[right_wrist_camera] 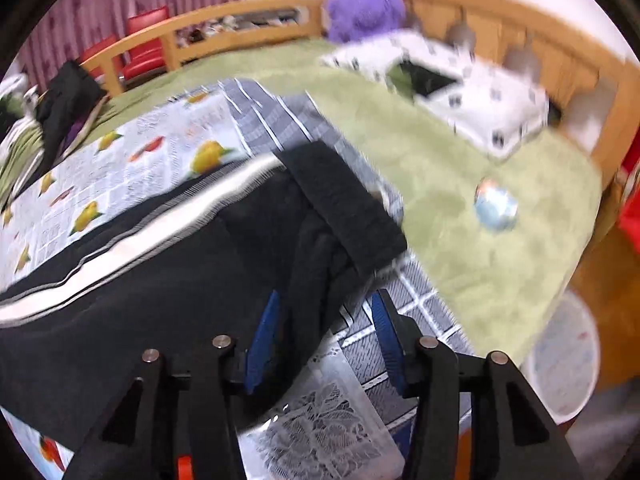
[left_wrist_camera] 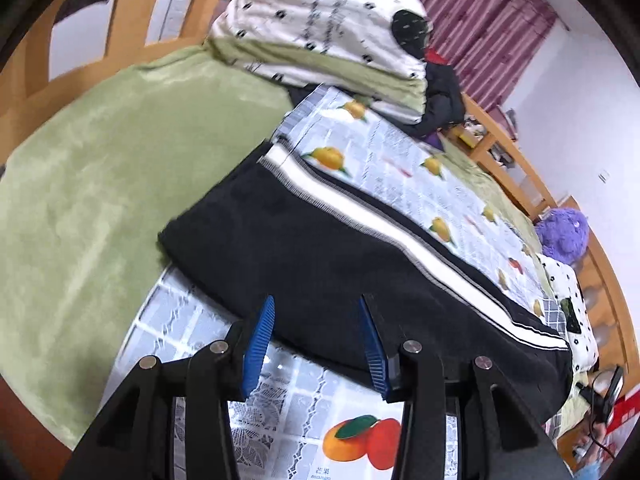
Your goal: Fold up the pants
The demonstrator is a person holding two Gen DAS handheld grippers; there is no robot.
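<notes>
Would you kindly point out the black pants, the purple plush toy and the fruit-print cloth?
black pants point(left_wrist_camera: 304, 240), left wrist view, plain black fabric.
purple plush toy point(right_wrist_camera: 364, 4), right wrist view, fuzzy body.
fruit-print cloth point(left_wrist_camera: 400, 152), left wrist view, bare printed area.

The printed cloth point(left_wrist_camera: 304, 420) carries two Chinese characters, 芒果, just under the big mango picture point(left_wrist_camera: 362, 442), with a smaller Latin line beneath them, cut off by the edge. Farther columns of print on it are too fine to read.

A wooden-framed bed point(right_wrist_camera: 248, 12) carries a green blanket point(left_wrist_camera: 100, 152). On it lies a fruit-printed cloth point(left_wrist_camera: 400, 148), with black white-striped pants point(left_wrist_camera: 304, 240) spread over it. At two o'clock a pearly ball point(right_wrist_camera: 496, 206) rests on the blanket; folded dotted bedding point(left_wrist_camera: 320, 16) sits at twelve.
</notes>
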